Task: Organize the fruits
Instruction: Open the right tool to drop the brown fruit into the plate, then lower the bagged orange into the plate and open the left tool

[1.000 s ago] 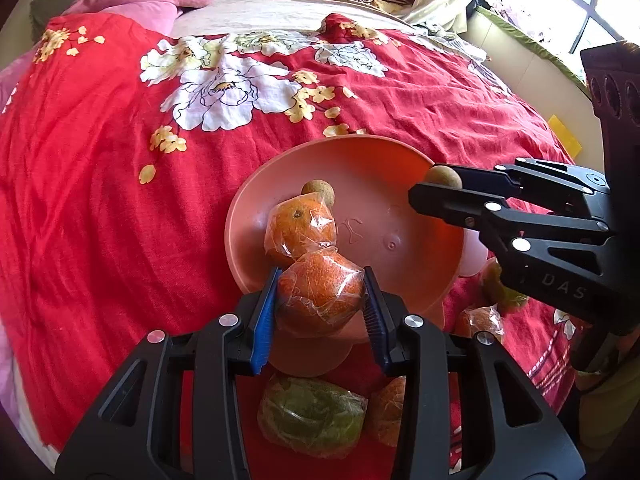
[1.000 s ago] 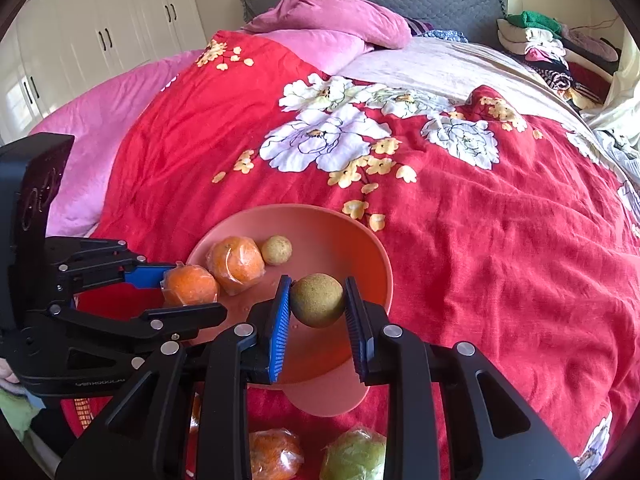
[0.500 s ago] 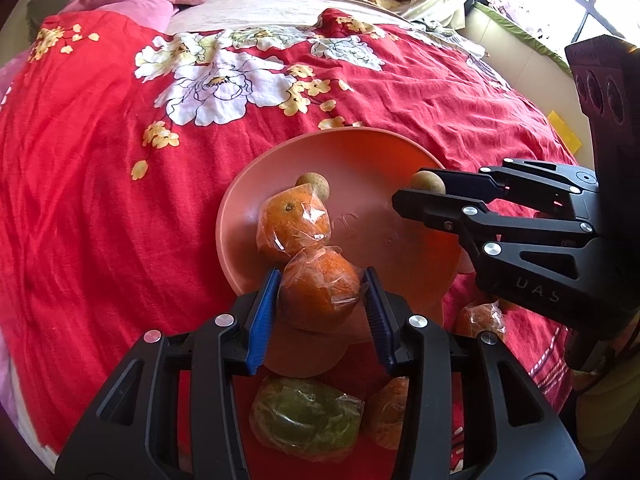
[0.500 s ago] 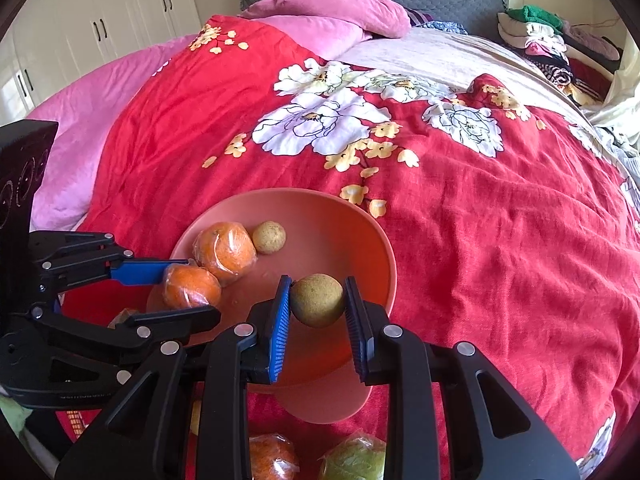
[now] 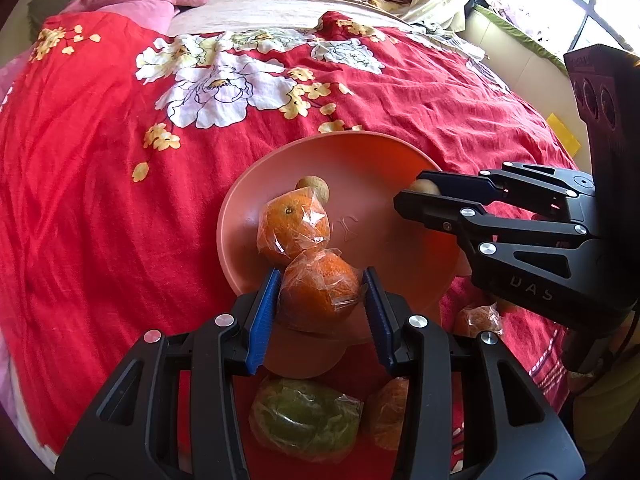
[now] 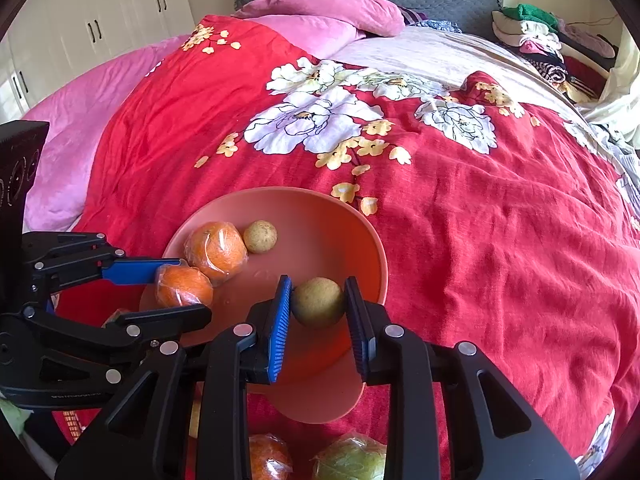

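Observation:
A pink bowl [image 5: 360, 168] [image 6: 352, 232] sits on the red floral bedspread. In it lie a wrapped orange [image 5: 292, 224] [image 6: 216, 248] and a small brown fruit [image 5: 314, 186] [image 6: 260, 236]. My left gripper [image 5: 320, 300] [image 6: 172, 288] is shut on a second wrapped orange [image 5: 320, 292] [image 6: 184, 286] at the bowl's near rim, touching the first orange. My right gripper [image 6: 318, 304] [image 5: 420, 196] is shut on a round brown fruit [image 6: 318, 302] [image 5: 424, 187] over the bowl's right side.
On the bedspread in front of the bowl lie a wrapped green fruit [image 5: 304, 420] [image 6: 348, 460] and wrapped oranges [image 5: 386, 412] [image 6: 268, 458] [image 5: 478, 316]. Pink pillows [image 6: 332, 12] and piled clothes [image 6: 540, 36] lie at the head of the bed.
Both grippers have moved slightly forward and down toward the bowl with their fruits still held. The fruits in the bowl have not moved.

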### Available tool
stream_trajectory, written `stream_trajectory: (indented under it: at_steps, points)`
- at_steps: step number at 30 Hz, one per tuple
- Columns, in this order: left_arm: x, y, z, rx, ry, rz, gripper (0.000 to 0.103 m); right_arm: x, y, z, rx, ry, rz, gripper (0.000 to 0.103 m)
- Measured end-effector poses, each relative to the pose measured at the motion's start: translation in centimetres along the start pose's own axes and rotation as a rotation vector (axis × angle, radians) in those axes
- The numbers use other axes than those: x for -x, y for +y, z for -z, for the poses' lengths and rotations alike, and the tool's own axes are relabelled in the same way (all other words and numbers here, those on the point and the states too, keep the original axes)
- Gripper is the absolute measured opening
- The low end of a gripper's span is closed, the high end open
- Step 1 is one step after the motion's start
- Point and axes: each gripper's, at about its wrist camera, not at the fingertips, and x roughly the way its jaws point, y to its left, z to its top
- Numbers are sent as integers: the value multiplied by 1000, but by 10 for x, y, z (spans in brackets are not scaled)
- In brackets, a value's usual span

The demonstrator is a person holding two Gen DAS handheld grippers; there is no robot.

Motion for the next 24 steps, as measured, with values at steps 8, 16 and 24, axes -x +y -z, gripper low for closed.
stream_trajectory:
  at_steps: [8,16,24]
  points:
    - [1,0,0,1,-3,-4,34,4,-1,3,-14,-16,-12,34]
    - [1,-1,1,0,0,-3,39,18,-3,7,-41,-53,-14,39]
    - [3,-3,2,-2,-4,-3,43,37,-2,14,-56,-98,-17,48]
